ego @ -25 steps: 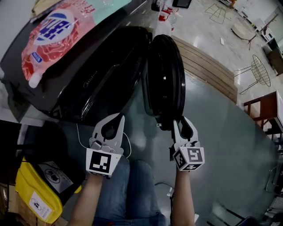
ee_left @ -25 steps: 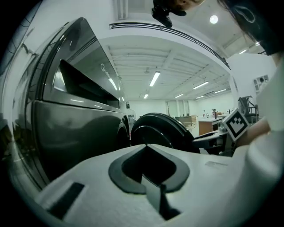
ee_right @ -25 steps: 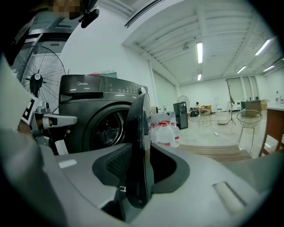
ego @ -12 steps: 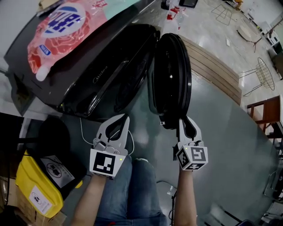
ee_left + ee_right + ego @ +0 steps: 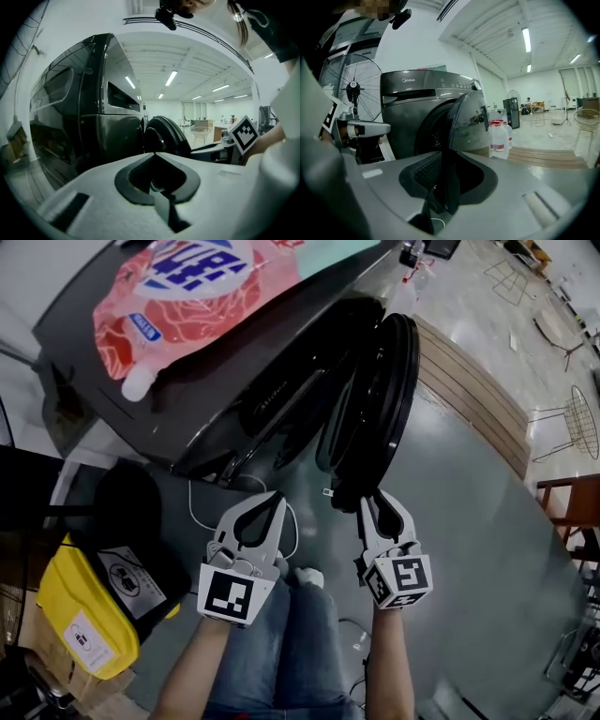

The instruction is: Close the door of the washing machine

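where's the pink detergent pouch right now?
Head view, upper left: the detergent pouch lies flat on top of the washing machine, its white spout toward lower left, with the partly open door to its right.

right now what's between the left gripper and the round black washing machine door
Head view: bare grey floor and a thin white cable beside the left gripper, short of the black door.

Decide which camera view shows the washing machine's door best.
The head view: the whole round door shows, standing ajar from the washing machine. The right gripper view gives only its glossy outer face and near edge; the left gripper view only a small part of its inner side.
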`<state>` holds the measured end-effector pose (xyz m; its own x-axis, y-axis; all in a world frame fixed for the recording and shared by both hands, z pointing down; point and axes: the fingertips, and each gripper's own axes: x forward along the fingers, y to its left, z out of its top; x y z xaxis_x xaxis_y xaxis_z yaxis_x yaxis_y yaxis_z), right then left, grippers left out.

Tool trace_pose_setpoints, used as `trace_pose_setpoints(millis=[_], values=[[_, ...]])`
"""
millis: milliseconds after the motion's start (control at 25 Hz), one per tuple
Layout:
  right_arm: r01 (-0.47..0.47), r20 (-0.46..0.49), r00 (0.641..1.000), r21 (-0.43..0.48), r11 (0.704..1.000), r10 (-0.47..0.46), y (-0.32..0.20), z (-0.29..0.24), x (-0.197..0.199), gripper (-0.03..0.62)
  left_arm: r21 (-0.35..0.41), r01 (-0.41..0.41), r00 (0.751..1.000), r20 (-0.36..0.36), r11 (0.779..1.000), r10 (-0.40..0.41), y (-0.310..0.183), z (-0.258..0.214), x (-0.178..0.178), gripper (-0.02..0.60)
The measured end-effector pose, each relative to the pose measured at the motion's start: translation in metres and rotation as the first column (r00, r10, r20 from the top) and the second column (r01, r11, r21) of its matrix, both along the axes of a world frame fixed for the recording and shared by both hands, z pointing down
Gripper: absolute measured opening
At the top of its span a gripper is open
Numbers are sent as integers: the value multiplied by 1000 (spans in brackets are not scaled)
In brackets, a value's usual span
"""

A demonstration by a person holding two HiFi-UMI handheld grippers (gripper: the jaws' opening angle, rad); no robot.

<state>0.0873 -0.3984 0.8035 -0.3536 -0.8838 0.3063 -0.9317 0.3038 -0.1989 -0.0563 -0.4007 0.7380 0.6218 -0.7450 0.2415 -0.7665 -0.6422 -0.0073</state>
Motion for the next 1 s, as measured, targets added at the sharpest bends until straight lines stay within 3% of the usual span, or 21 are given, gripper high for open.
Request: trace_pose_setpoints(millis=[200, 520, 720, 1000], values=[[137, 16, 990, 26, 990, -137, -11, -2, -41, 120, 9, 14, 1000, 6, 1000, -14, -3, -1, -10, 8], [314, 41, 947, 66, 947, -317, -30, -5, -87, 106, 11, 21, 999, 23, 1000, -21, -4, 1, -17, 8], [363, 28, 930, 85, 928, -366, -39, -7, -103, 92, 15, 23, 999, 32, 1000, -23, -5, 1, -18, 8], [373, 60, 923, 93, 923, -379, -44, -8, -111, 87, 15, 26, 999, 32, 1000, -26, -7, -2, -25, 8]])
